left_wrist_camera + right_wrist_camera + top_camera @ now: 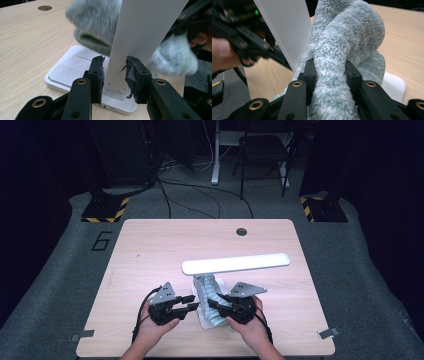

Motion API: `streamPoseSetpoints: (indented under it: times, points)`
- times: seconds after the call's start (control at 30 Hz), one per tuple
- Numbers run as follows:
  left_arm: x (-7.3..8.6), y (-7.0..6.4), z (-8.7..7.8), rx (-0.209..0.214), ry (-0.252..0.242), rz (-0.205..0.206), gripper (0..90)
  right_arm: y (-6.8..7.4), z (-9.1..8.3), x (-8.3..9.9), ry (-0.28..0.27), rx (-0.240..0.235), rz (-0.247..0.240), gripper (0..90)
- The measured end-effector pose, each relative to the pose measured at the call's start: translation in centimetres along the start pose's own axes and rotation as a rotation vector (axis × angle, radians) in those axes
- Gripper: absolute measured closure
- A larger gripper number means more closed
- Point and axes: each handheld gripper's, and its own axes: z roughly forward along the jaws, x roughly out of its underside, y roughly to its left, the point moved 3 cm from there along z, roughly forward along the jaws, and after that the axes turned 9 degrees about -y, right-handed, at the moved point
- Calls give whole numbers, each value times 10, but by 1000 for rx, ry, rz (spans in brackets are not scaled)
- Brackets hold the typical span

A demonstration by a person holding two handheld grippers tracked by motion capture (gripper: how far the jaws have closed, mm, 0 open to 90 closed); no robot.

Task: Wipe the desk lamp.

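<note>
A white desk lamp stands near the table's front edge, its light bar [235, 263] level above a flat white base [65, 75]. A fuzzy grey-green cloth [210, 292] is wound around the lamp's stem [140, 37]. My left gripper [191, 302] comes in from the left, and its jaws [115, 75] press on either side of the stem just above the base. From the right, my right gripper [214, 304] is shut on a thick fold of the cloth [347, 37]. The cloth hides much of the stem.
The lamp's light bar overhangs both grippers. A round cable hole [241, 231] sits at the table's far edge. The wooden tabletop [150, 250] stretches out behind and to the left. A chair [265, 150] and cables lie on the floor beyond.
</note>
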Motion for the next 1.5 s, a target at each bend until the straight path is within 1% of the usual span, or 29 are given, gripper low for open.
streamPoseSetpoints:
  times: [0.1,0.13,0.17,0.2,0.23,0.27,0.3,0.4,0.43,0.5,0.6,0.63,0.73,0.77,0.9,0.97,1.03,1.07,1.1,1.13,1.17,1.2,1.23,1.33,1.4,1.43,1.47,1.5]
  points:
    - [0,0,0,0,0,3,666,-5,4,17,-11,-6,17,687]
    - [0,0,0,0,0,3,666,-5,4,17,-11,-6,17,687]
    - [0,0,0,0,1,3,666,-8,7,31,15,-1,44,684]
    - [0,0,0,0,0,2,666,-9,8,35,17,6,40,682]
    - [0,0,0,0,0,2,666,-9,9,41,28,9,49,682]
    - [0,0,0,0,0,2,666,-10,10,45,31,15,45,681]
    - [0,0,0,0,0,2,665,-10,11,48,29,21,51,681]
    - [0,0,0,-1,2,7,666,-12,12,55,14,26,62,680]
    - [0,0,0,-1,2,6,666,-12,12,56,3,21,66,681]
    - [0,0,0,-1,1,6,666,-12,11,56,-11,20,77,683]
    - [0,0,0,0,2,6,666,-11,11,56,-16,19,75,683]
    - [0,0,0,0,0,5,666,-13,11,54,-8,3,89,684]
    - [0,0,0,2,0,4,666,-14,8,50,-29,-19,118,684]
    - [0,0,0,2,0,4,666,-14,8,48,-42,-18,130,684]
    - [0,0,0,2,-2,4,666,-11,4,37,-74,-25,101,684]
    - [0,0,0,2,-1,7,666,-10,2,33,-94,-29,113,683]
    - [0,0,0,2,-1,8,666,-9,0,29,-110,-36,137,682]
    - [0,0,0,2,-1,8,666,-9,0,29,-110,-36,137,682]
    - [0,0,0,1,-2,8,666,-6,-2,24,-124,-32,126,682]
    - [0,0,0,1,-1,9,666,-5,-3,22,-127,-28,128,682]
    - [0,0,0,1,1,16,666,-4,-4,20,-137,-29,117,682]
    - [0,1,-1,0,5,33,666,-3,-5,17,-144,-29,110,682]
    - [-1,0,-1,-5,-9,20,666,-2,-5,14,-154,-39,111,682]
    - [-4,0,-3,-2,-33,20,667,0,-9,5,-183,-57,110,681]
    - [-7,-1,-5,1,-51,3,667,2,-12,-4,-201,-60,106,680]
    - [-8,0,-6,-2,-55,18,667,3,-13,-8,-208,-61,105,680]
    - [-9,-1,-7,-2,-57,21,667,4,-14,-11,-213,-68,97,679]
    - [-11,-1,-7,-3,-59,21,667,4,-14,-14,-216,-69,101,679]
